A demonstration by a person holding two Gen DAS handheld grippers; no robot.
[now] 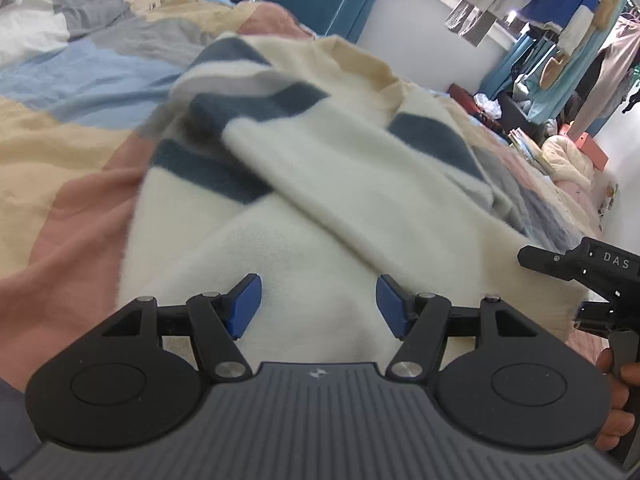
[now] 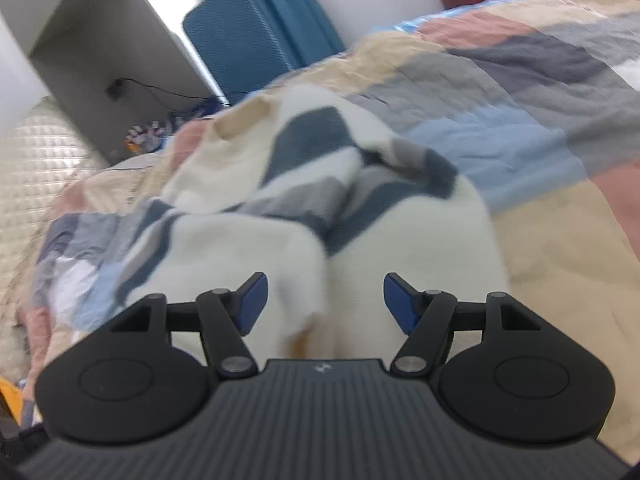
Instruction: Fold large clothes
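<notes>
A cream sweater with dark blue and grey stripes [image 1: 320, 184] lies on the patchwork bedspread [image 1: 80, 152], with one sleeve folded diagonally across its body. My left gripper [image 1: 319, 304] is open just above the sweater's lower body, holding nothing. The right gripper's black body [image 1: 592, 280] shows at the right edge of the left wrist view. In the right wrist view the same sweater [image 2: 400, 240] lies ahead, both sleeves folded in. My right gripper [image 2: 325, 304] is open over the sweater's near edge, holding nothing.
The bedspread [image 2: 540, 128] extends on all sides of the sweater. A blue chair [image 2: 236, 40] and white desk [image 2: 104, 40] stand beyond the bed. Hanging clothes [image 1: 560, 4] and piled items [image 1: 560, 148] stand at the far right.
</notes>
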